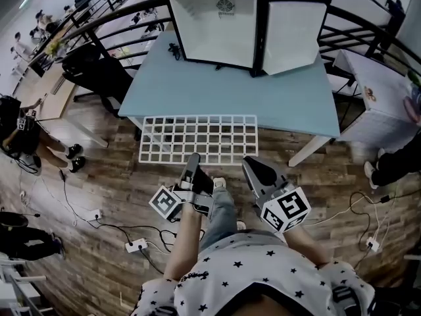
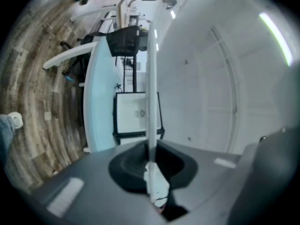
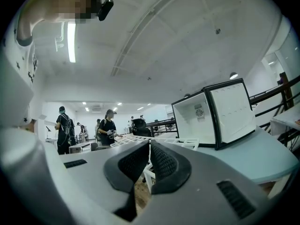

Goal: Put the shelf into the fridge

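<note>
On the table the fridge stands open, and straight out from its mouth, well short of it, the wire shelf lies level, long axis across the fridge's front, its edge farthest from the fridge clamped in the fingers of the left gripper and the right gripper, with nothing in the way.

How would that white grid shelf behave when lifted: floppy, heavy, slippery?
Probably stiff: the shelf juts out flat, without sagging, though gripped only at its near edge by the left hand-held gripper and right hand-held gripper. Likely light, being mostly open grid. Its thin bars may slip or twist in the jaws.
</note>
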`<state>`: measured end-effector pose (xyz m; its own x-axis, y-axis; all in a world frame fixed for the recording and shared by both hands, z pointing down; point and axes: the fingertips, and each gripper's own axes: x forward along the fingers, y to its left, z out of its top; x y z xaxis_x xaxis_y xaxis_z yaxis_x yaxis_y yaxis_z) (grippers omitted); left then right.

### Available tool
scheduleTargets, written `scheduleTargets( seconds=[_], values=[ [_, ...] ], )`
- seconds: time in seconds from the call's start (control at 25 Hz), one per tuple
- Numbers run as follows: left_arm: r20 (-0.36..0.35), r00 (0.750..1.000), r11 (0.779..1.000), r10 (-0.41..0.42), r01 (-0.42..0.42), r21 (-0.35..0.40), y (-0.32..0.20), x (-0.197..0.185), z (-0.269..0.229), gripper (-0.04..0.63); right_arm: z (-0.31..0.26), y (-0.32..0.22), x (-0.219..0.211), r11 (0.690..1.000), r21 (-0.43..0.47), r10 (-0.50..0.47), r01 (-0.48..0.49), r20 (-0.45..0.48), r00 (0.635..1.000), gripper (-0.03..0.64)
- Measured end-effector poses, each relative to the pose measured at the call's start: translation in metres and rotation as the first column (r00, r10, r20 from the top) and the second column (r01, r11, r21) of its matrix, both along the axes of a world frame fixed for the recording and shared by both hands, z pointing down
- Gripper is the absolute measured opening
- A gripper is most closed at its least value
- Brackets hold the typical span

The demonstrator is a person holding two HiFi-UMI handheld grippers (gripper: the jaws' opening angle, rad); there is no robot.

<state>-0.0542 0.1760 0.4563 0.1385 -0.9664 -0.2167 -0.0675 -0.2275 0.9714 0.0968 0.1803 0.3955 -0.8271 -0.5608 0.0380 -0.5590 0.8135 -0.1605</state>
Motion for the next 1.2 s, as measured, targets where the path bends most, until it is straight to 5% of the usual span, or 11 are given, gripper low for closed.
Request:
scheduleTargets(
  seconds=[0.48, 1.2],
  values=[
    [-0.018, 1.0, 1.0, 0.014, -0.014, 0.025, -0.095, -0.02, -0.003, 0.034, -0.007, -0.085, -0.01, 0.999, 0.027, 0.044, -0.043, -0.023, 0.999, 0.023],
    [0.009, 0.991, 0.99, 0.137, -0.137, 0.015, -0.258, -0.082, -0.011, 0.034, -0.021, -0.233, -0.088, 0.994, 0.047, 0.102, -0.1, -0.029, 0.994, 0.023]
  ],
)
